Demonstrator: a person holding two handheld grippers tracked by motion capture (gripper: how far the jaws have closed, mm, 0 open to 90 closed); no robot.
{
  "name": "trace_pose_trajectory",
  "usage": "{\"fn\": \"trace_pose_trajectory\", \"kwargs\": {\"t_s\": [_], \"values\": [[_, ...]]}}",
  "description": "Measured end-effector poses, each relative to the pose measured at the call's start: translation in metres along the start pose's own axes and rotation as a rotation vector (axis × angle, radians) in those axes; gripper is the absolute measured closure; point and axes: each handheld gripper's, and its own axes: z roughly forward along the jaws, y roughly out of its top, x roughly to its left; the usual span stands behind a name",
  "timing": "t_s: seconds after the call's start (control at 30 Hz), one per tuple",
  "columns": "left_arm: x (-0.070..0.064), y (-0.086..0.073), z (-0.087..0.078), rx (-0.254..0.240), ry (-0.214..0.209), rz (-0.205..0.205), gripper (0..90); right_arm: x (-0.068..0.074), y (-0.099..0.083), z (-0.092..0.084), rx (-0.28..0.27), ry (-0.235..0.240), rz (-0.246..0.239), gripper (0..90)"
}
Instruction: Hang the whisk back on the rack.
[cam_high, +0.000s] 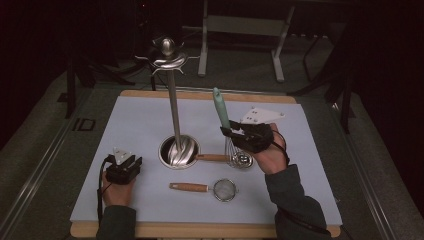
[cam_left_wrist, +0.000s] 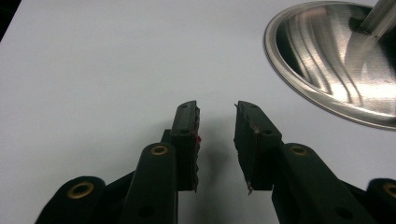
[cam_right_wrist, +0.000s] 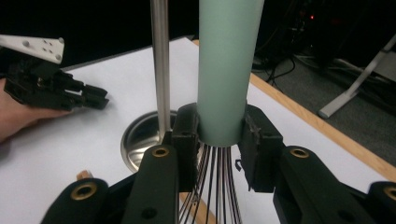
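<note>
A whisk with a mint-green handle (cam_high: 220, 110) stands upright to the right of the stand, its wire head (cam_high: 239, 156) down near the white mat. My right gripper (cam_high: 226, 131) is shut on the lower end of that handle (cam_right_wrist: 226, 70), with the wires (cam_right_wrist: 215, 186) fanning out below the jaws. A steel utensil stand has a round dished base (cam_high: 178, 152), a thin pole (cam_high: 173, 105) and a ring of hooks at the top (cam_high: 167, 55). My left gripper (cam_high: 135, 161) rests on the mat left of the base, open with nothing between its jaws (cam_left_wrist: 217, 112).
A small mesh strainer (cam_high: 225, 190) with a wooden handle lies on the mat in front of the base. Another wooden handle (cam_high: 212, 157) lies between base and whisk head. The mat sits on a wooden board (cam_high: 200, 231). A metal frame (cam_high: 240, 30) stands beyond the table.
</note>
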Motion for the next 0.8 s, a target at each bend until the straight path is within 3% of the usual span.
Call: {"fn": "trace_pose_trajectory", "kwargs": {"t_s": [0.8], "values": [[0.000, 0.000, 0.000, 0.000, 0.000, 0.001, 69.6, 0.022, 0.043, -0.006, -0.090, 0.043, -0.056, 69.5]]}}
